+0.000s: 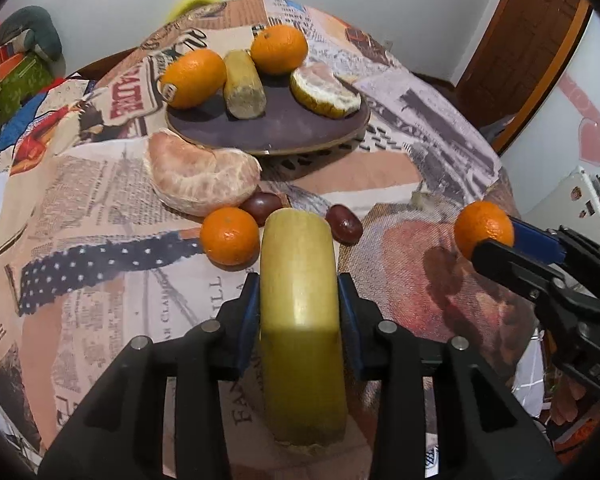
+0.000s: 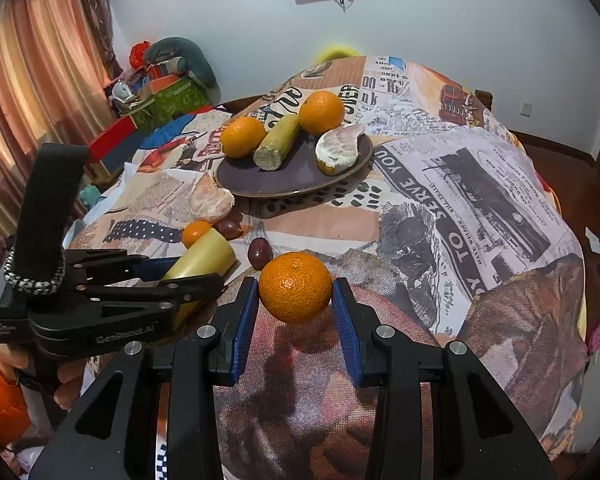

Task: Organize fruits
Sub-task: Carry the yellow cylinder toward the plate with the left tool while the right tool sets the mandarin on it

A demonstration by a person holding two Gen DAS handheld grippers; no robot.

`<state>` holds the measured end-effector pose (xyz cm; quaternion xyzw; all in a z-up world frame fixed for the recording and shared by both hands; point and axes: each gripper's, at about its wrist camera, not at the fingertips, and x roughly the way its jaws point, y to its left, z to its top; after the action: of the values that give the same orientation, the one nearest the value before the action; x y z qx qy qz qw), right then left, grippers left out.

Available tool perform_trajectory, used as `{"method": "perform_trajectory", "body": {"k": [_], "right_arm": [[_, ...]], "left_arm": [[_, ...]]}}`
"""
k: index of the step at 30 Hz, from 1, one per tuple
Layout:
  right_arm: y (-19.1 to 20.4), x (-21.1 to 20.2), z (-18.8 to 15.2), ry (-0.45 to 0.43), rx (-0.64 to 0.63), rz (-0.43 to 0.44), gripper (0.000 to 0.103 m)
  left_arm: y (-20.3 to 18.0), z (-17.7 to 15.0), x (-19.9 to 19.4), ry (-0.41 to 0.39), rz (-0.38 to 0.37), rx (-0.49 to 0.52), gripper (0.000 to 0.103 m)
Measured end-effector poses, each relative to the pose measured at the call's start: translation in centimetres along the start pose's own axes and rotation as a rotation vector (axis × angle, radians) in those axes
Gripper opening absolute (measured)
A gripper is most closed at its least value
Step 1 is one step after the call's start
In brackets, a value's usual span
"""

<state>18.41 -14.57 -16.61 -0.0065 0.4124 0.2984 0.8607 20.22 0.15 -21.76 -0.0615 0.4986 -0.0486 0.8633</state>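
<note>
My left gripper is shut on a yellow sugarcane piece, held above the cloth; both show in the right wrist view, the gripper and the piece. My right gripper is shut on a small orange, lifted above the table; it shows at the right of the left wrist view. A dark plate holds two oranges, a sugarcane piece and a pomelo wedge.
On the cloth in front of the plate lie a peeled pomelo piece, a small orange and two dark red dates. The table is round with a newspaper-print cloth. Boxes and cushions stand beyond the left edge.
</note>
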Motion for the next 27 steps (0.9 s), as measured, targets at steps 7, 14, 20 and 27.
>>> {"method": "perform_trajectory", "body": {"k": [7, 14, 20, 27], "right_arm": [[-0.1, -0.1, 1.1, -0.024, 0.000, -0.002, 0.035], [-0.1, -0.3, 3.5, -0.077, 0.008, -0.001, 0.035], [0.1, -0.5, 5.5, -0.116, -0.003, -0.008, 0.035], [-0.2, 0.5, 7.5, -0.135, -0.006, -0.005, 0.035]], "left_arm": [[0.8, 0.9, -4.2, -0.094, -0.022, -0.010, 0.037], [1.4, 2.9, -6.5, -0.174, -0.035, -0.017, 0.037], [1.9, 5.5, -6.7, -0.215, -0.039, -0.034, 0.037], [3.0, 8.2, -6.6, -0.255, -0.034, -0.046, 0.037]]}}
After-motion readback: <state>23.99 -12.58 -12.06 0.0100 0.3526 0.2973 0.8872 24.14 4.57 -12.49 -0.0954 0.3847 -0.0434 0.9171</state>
